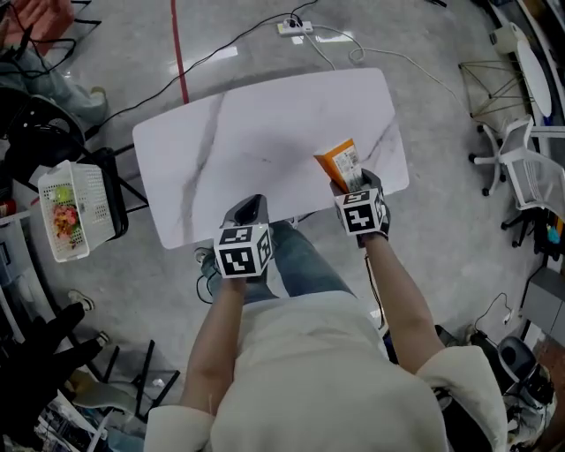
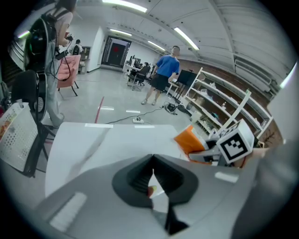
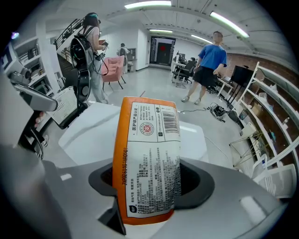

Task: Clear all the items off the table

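Note:
An orange snack packet point(image 1: 340, 163) with a white printed back is the only item over the white marble table point(image 1: 265, 132). It sticks out over the table's near right part. My right gripper point(image 1: 353, 188) is shut on its lower end. In the right gripper view the packet point(image 3: 147, 158) stands up between the jaws of that gripper point(image 3: 149, 175) and hides their tips. My left gripper point(image 1: 250, 210) hovers at the table's near edge, left of the packet. Its jaws point(image 2: 152, 161) meet at the tips with nothing between them. The left gripper view shows the packet point(image 2: 191, 140) off to its right.
A white basket point(image 1: 75, 212) holding colourful items sits on a black chair left of the table. A power strip point(image 1: 296, 27) and cables lie on the floor beyond the far edge. A white office chair point(image 1: 525, 168) stands to the right. A person in blue point(image 3: 210, 65) stands far off.

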The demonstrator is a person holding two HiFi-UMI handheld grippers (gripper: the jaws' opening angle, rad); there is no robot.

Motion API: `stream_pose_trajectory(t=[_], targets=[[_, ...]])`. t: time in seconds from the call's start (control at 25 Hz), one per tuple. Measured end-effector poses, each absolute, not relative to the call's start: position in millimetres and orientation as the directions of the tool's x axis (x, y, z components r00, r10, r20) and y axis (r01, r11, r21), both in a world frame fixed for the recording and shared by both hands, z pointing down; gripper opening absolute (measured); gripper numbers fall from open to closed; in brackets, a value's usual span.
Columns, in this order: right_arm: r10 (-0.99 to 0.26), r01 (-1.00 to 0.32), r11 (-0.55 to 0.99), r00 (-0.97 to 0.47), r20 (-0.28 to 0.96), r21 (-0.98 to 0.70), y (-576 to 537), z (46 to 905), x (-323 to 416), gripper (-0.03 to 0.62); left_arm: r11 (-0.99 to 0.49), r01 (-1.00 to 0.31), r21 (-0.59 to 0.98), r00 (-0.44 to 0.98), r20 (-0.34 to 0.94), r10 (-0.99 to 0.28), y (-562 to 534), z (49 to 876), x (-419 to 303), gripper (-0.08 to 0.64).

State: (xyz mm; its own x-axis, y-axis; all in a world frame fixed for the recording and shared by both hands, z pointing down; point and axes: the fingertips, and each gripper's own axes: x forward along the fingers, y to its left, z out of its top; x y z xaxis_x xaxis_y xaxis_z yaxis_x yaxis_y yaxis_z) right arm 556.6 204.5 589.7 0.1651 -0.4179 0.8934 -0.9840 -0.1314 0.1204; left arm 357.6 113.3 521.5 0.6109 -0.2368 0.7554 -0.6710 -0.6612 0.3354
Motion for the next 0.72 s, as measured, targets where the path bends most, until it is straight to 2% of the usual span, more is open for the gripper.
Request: stream_pose_trajectory(t=[0.72], targets=[[-0.535,-0.987,0.041,0.107,0.838,0.153,145,511,439,0.299,-0.627,-0.732,0.267,0.583,0.722,-0.372,83,474,223,0.009]])
